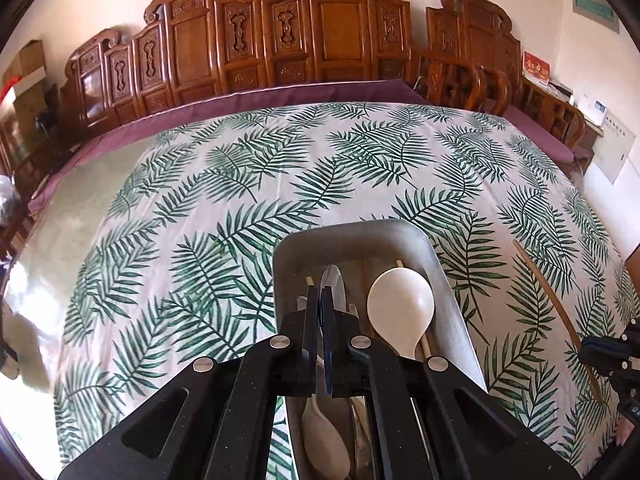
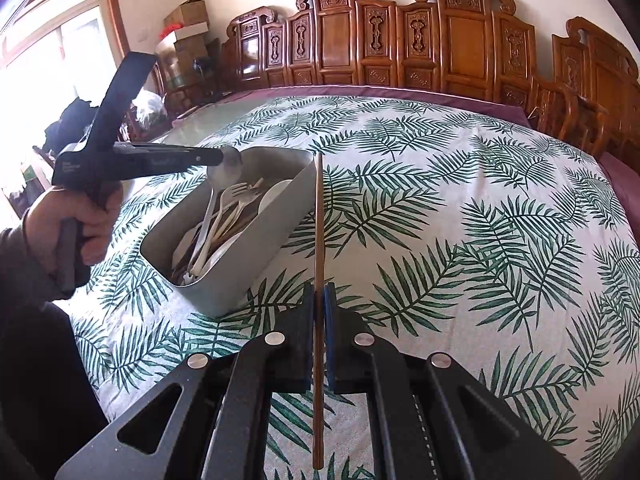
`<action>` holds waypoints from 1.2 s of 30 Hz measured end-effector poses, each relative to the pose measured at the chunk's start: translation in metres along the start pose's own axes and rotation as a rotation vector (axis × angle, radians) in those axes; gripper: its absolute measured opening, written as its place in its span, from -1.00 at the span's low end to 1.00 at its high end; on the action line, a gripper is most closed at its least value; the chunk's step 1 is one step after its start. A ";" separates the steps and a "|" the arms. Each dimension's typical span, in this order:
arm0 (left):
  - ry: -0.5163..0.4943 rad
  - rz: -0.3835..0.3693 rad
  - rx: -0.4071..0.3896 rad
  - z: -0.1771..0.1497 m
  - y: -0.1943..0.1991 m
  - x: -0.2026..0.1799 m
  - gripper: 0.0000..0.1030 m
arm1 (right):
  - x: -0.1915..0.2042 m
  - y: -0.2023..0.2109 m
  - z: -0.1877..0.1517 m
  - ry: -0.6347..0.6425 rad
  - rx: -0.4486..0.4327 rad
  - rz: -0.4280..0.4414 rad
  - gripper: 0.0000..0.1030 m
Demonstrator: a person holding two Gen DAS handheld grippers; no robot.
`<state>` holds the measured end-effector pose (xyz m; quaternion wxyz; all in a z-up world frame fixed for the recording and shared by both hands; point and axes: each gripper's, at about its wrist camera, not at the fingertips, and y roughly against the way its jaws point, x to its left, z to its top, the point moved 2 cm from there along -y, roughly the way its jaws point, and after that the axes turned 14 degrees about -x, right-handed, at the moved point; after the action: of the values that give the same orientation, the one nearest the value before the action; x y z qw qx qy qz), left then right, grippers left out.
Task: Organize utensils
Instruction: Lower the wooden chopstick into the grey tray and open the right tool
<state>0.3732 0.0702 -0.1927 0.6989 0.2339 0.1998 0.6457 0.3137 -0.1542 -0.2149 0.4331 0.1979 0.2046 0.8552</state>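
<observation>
Utensils mostly sit in my grey tray (image 2: 256, 240); my left hand-held gripper (image 1: 322, 300) pinches a metal spoon (image 2: 228, 168) above it, my right hand-held gripper (image 2: 319, 300) clamps a chopstick (image 2: 319, 220) just beside it, both undropped.

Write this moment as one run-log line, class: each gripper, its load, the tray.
left gripper: shut on metal spoon over tray | right gripper: shut on chopstick beside tray | tray: holds utensils

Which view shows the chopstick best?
The right wrist view: the chopstick runs straight up the frame's middle, clamped in the right gripper, its tip near the tray rim. The left wrist view shows it only at the right edge, slanted over the tablecloth, its lower end near the right gripper.
</observation>
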 end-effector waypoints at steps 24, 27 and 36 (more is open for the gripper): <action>0.099 -0.054 -0.071 0.007 0.022 0.025 -0.25 | 0.055 -0.057 0.047 -0.019 -0.009 0.090 -0.89; 0.106 -0.042 -0.088 0.010 0.028 0.034 -0.15 | 0.065 -0.065 0.051 -0.026 -0.009 0.094 -0.89; 0.145 0.022 -0.115 0.015 0.037 0.065 0.34 | 0.085 -0.100 0.053 -0.086 0.020 0.089 -0.89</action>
<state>0.3577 0.1355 -0.1575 0.6876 0.1481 0.2097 0.6792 0.3609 -0.0209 -0.2091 0.4010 0.2476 0.1852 0.8623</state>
